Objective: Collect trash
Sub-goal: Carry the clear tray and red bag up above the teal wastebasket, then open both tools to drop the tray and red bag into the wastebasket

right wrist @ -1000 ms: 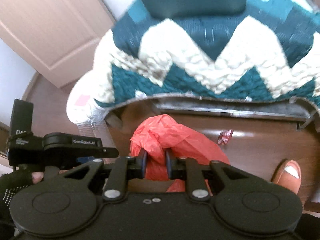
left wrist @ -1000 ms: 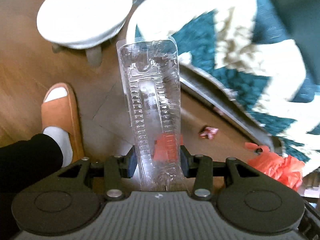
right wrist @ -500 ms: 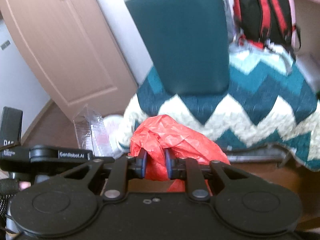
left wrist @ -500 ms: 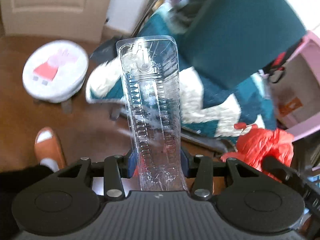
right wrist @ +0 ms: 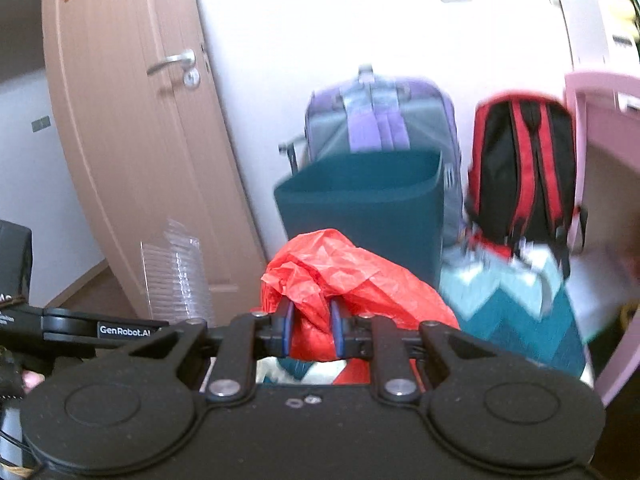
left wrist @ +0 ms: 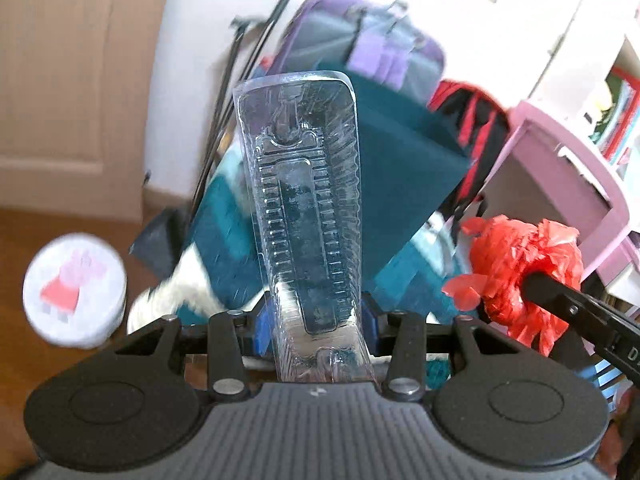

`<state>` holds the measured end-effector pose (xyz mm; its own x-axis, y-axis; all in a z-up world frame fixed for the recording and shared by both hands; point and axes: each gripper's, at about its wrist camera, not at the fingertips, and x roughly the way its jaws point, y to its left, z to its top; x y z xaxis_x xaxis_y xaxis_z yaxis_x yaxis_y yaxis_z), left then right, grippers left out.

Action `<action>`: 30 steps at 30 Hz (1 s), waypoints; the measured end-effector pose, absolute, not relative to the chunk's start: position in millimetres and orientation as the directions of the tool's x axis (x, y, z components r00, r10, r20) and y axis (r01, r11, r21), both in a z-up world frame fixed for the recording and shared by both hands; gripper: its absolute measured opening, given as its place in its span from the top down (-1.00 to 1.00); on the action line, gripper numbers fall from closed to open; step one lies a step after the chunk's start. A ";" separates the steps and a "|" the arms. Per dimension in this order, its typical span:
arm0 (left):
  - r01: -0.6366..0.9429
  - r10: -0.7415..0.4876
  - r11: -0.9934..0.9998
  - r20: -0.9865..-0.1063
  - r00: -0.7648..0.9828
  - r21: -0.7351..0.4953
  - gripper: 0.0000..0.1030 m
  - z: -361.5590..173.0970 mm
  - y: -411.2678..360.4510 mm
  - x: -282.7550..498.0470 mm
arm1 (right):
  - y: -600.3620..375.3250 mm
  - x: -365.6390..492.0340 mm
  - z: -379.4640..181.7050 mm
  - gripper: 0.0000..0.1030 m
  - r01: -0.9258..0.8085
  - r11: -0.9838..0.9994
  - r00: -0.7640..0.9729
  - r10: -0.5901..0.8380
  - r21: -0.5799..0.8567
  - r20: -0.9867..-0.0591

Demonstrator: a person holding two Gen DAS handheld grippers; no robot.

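My left gripper (left wrist: 316, 330) is shut on a clear ribbed plastic blister pack (left wrist: 304, 216) that stands upright between its blue pads. The same pack (right wrist: 176, 276) shows at the left of the right wrist view. My right gripper (right wrist: 311, 330) is shut on a crumpled red plastic bag (right wrist: 340, 284). In the left wrist view that bag (left wrist: 520, 276) hangs at the right on the other gripper's black finger. A dark teal bin (right wrist: 368, 204) stands ahead on a teal and white zigzag blanket (right wrist: 516, 300).
Behind the bin a purple suitcase (right wrist: 380, 120) and a black and red backpack (right wrist: 524, 168) lean on the white wall. A tan door (right wrist: 140, 160) is at left, pink furniture (left wrist: 576, 184) at right. A small round white stool (left wrist: 74, 288) stands on the wooden floor.
Both grippers have risen and tilted up, each keeping its load. The floor, slipper and red wrapper have dropped out of view; the wall, bags, door and bin rim now show.
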<state>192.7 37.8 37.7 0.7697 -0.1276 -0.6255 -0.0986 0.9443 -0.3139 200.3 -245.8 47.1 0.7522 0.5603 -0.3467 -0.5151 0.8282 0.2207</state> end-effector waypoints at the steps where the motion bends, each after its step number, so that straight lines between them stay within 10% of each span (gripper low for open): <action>1: -0.087 -0.130 0.947 -0.616 0.777 -0.310 0.16 46.6 34.9 196.9 | -247.2 204.5 56.0 0.65 -0.518 0.830 0.760 0.558 0.206 -0.334; 16: 0.013 -0.124 0.977 -0.514 0.849 -0.215 0.15 159.1 -4.4 306.9 | -234.1 297.2 116.8 0.65 -0.520 0.852 0.810 0.515 0.062 -0.280; 30: 0.007 -0.078 0.993 -0.627 0.775 -0.116 0.15 119.7 -19.8 424.1 | -204.1 391.6 85.8 0.65 -0.577 0.814 0.754 0.501 -0.065 -0.425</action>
<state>424.0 -19.8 119.7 0.7750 -0.0783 -0.6271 0.0067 0.9933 -0.1157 391.6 -204.1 85.8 0.7542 0.5005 -0.4250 -0.5770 0.8142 -0.0649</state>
